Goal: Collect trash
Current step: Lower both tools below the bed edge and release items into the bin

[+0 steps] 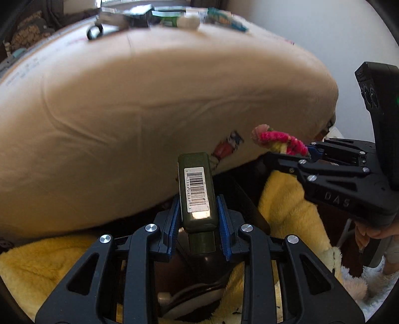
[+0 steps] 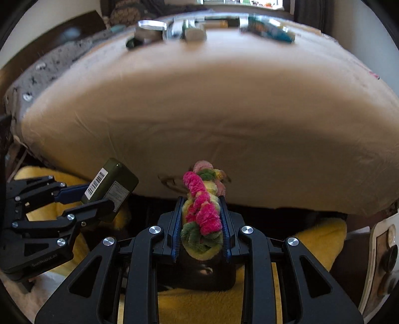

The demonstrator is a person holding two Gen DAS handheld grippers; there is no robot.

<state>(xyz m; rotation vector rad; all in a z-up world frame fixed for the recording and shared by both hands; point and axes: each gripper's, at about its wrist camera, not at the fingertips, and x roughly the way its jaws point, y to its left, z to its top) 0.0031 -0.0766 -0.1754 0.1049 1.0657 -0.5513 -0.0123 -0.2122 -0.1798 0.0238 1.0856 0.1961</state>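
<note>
Both pairs of fingers are clamped on something as I look down my two wrist cameras: the left gripper (image 1: 197, 214) has its blue pads pressed on the flat sides of a dark green bottle (image 1: 196, 189), and the right gripper (image 2: 200, 224) is closed on a fuzzy bundle of pipe cleaners (image 2: 203, 214). Going by size, the biggest thing I see is the tan cloth-covered table (image 1: 149, 104), which fills most of both views with its near edge just beyond my fingertips. Along its far edge sits a blurred row of clutter (image 1: 159, 17) that I cannot make out item by item. Below the table edge, under both grippers, lies a yellow fleece blanket (image 1: 286, 206), and between its folds I see something dark and shiny that I cannot identify. From the left camera, the right gripper (image 1: 303, 153) reaches in from the right side, with a hand (image 1: 369, 233) on its handle; from the right camera, the left gripper (image 2: 99, 197) comes in from the left, well apart from mine. The bottle points cap-end toward the left camera, base outward, a white barcode label (image 1: 197, 189) facing up. The pipe cleaners are a twist of pink, green and pale yellow, sticking out past the fingertips.
</note>
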